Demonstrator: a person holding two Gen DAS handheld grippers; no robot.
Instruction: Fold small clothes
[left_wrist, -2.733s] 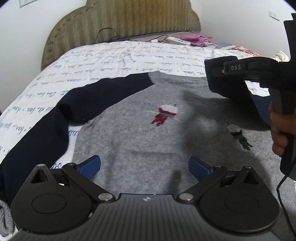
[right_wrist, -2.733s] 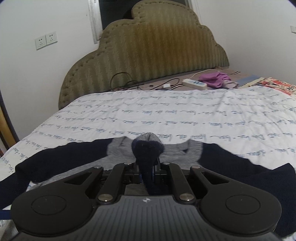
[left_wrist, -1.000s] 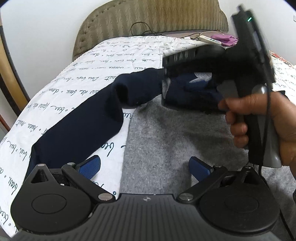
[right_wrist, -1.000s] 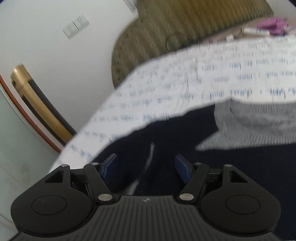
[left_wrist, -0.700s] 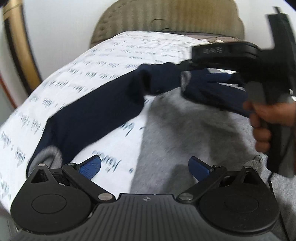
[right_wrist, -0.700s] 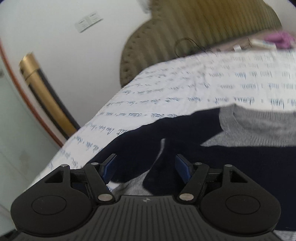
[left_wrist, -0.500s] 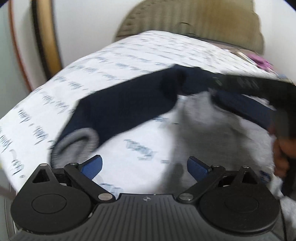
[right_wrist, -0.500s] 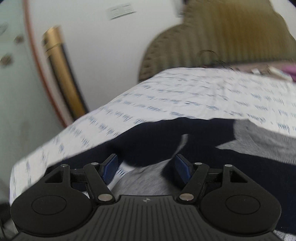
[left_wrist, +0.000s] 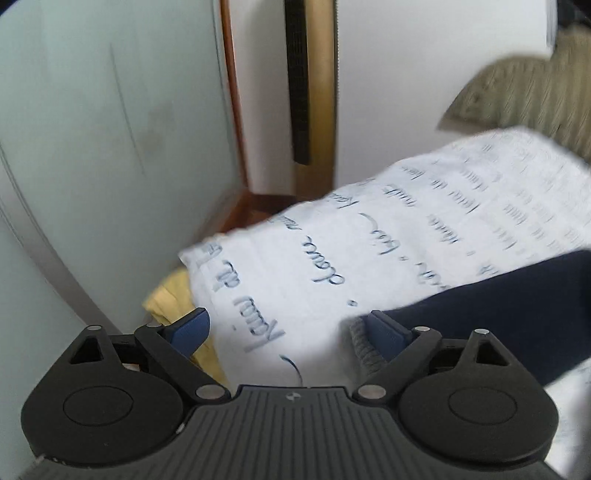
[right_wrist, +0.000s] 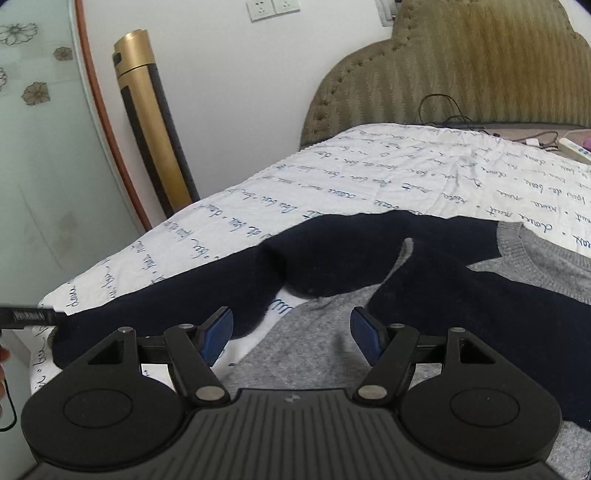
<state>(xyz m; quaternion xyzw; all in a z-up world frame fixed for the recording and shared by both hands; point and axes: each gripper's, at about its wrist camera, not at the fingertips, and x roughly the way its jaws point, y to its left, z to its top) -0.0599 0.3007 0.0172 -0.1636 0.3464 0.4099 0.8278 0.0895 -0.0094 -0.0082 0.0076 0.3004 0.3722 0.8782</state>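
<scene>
Bedroom: a bed under a white bedspread (right_wrist: 369, 177) printed with blue script, padded olive headboard (right_wrist: 461, 74) at upper right of the right wrist view, gold tower fan (right_wrist: 155, 122) against the wall at upper left.

Right gripper (right_wrist: 291, 334), bottom centre of its view: fingers spread wide, nothing between them, poised over the grey body of the sweater (right_wrist: 314, 343). One navy sleeve (right_wrist: 166, 295) runs toward the lower left edge of the frame; the other navy sleeve (right_wrist: 480, 295) lies folded across the grey chest at right. Grey collar (right_wrist: 524, 251) at right edge.

Left gripper (left_wrist: 288, 330), blurred view: fingers wide apart, holding nothing. Its right fingertip (left_wrist: 384, 332) sits at the grey cuff (left_wrist: 360, 341) of the navy sleeve; contact unclear. Yellow cloth (left_wrist: 177, 299) shows under the bedspread's corner.
</scene>
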